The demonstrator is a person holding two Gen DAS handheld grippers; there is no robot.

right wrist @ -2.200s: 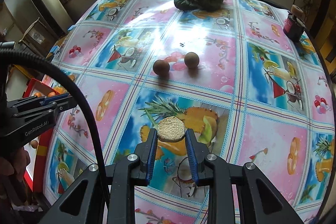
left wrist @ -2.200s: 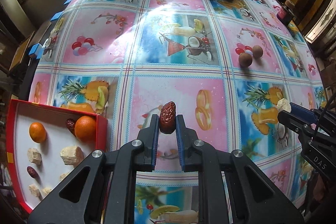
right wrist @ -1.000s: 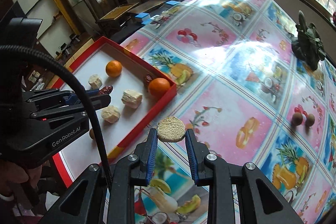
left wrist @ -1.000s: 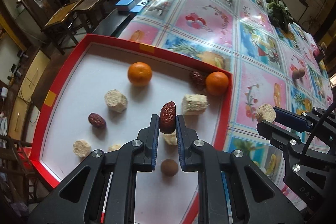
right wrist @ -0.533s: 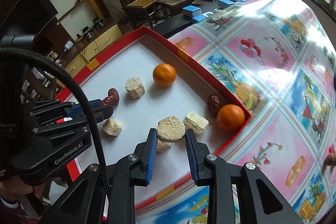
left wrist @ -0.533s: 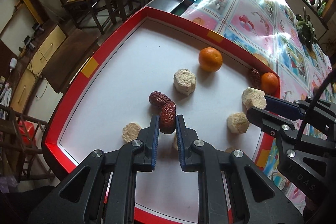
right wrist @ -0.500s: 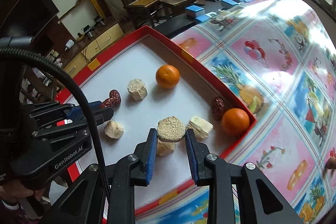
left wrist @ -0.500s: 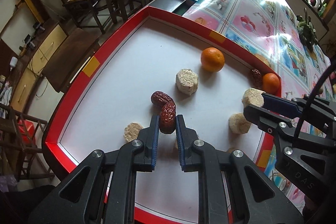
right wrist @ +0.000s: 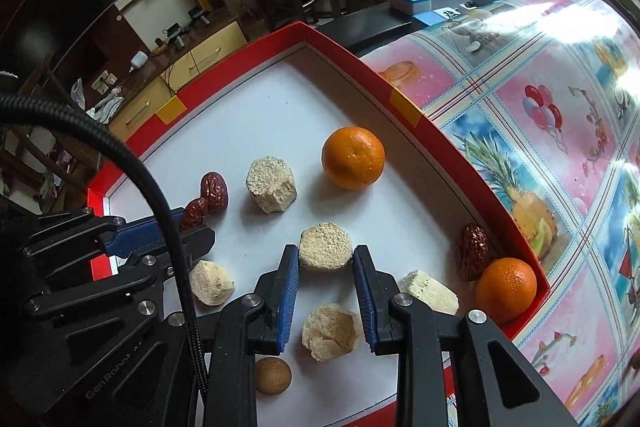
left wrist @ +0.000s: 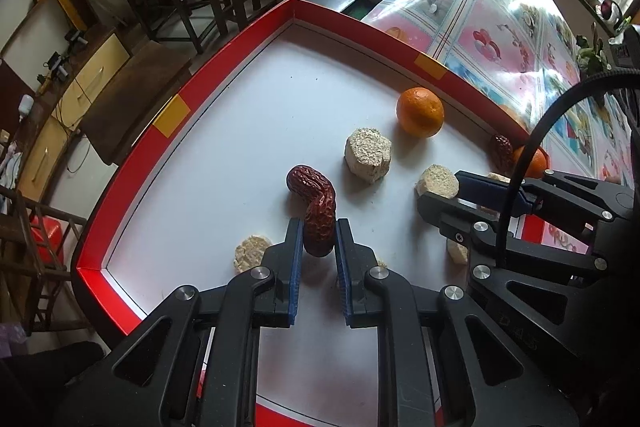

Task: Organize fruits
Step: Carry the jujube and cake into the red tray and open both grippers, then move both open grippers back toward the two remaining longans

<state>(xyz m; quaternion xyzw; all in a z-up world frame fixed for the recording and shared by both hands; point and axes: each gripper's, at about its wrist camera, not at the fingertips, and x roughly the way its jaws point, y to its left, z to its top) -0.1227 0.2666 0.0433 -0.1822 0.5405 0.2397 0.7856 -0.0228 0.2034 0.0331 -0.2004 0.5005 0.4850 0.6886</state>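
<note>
My left hand-held gripper (left wrist: pixel 316 241) is clamped on a wrinkled red date (left wrist: pixel 319 230), its blue pads pressing both sides of the fruit. It points steeply down over the white floor of the red-walled tray (left wrist: pixel 132 163). The far tip of the held date touches or sits just beside a second date (left wrist: pixel 308 181) lying on the tray floor; I cannot tell which.

My right hand-held gripper (right wrist: pixel 326 255) is closed on a pale, grainy round chunk (right wrist: pixel 326 251), also above the tray floor, near the middle of the tray. In the left wrist view that gripper comes in from the right with the chunk at its tips.

Loose in the tray, seen from the right wrist view: an orange (right wrist: pixel 353 157) near the far wall, a cut pale chunk (right wrist: pixel 272 189) just left of it, 2 more pale pieces (right wrist: pixel 211 283) (right wrist: pixel 331 331) close to my right gripper's fingers, a cut white piece (right wrist: pixel 430 291) to the right, and a small brown round fruit (right wrist: pixel 273 375) near the bottom edge. In the tray's right corner a third date (right wrist: pixel 473 251) touches a second orange (right wrist: pixel 506 289) against the wall.

The tray sits on a worktop (right wrist: pixel 560 115) covered by a glossy cloth printed with fruit pictures. Beyond the worktop's far end lie several blue blocks (right wrist: pixel 410 1).
</note>
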